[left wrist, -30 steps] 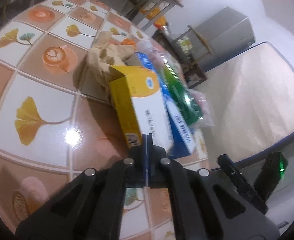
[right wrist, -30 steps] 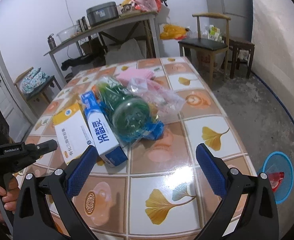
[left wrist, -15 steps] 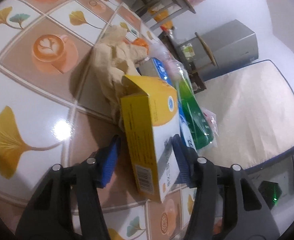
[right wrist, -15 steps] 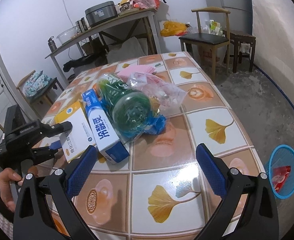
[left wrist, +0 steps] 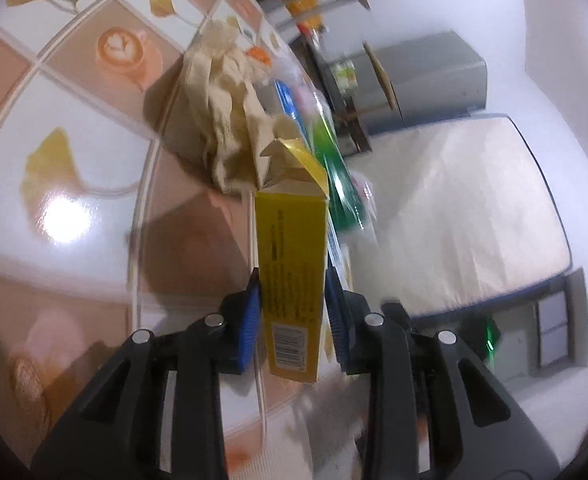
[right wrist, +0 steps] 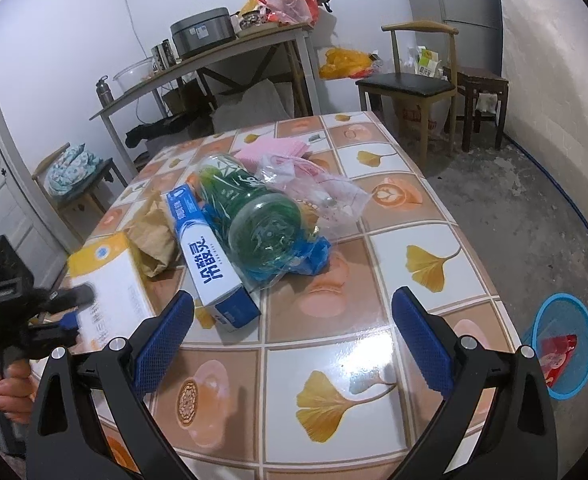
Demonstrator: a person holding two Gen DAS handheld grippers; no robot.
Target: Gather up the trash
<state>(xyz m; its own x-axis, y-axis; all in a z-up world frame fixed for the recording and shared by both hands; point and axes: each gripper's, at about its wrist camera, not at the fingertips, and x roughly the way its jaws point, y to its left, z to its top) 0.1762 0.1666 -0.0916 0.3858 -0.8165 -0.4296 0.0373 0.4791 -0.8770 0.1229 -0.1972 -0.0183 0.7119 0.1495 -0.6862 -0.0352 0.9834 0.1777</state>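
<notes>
Two hand-held grippers: left (left wrist: 293, 300) clamps yellow box (left wrist: 292, 264); right (right wrist: 292, 336) wide over tiled table (right wrist: 373, 344).

A yellow-and-white box (right wrist: 108, 280) at nine o'clock in the right wrist view, beside a blue-and-white carton (right wrist: 210, 256) and a green bottle (right wrist: 254, 216). Blue pads (right wrist: 162, 340) line the black right gripper (right wrist: 292, 340). The table (right wrist: 373, 360) wears white and terracotta tiles printed with golden ginkgo leaves and latte cups. At four o'clock, a blue basket (right wrist: 563, 346) holds red wrapping.
</notes>
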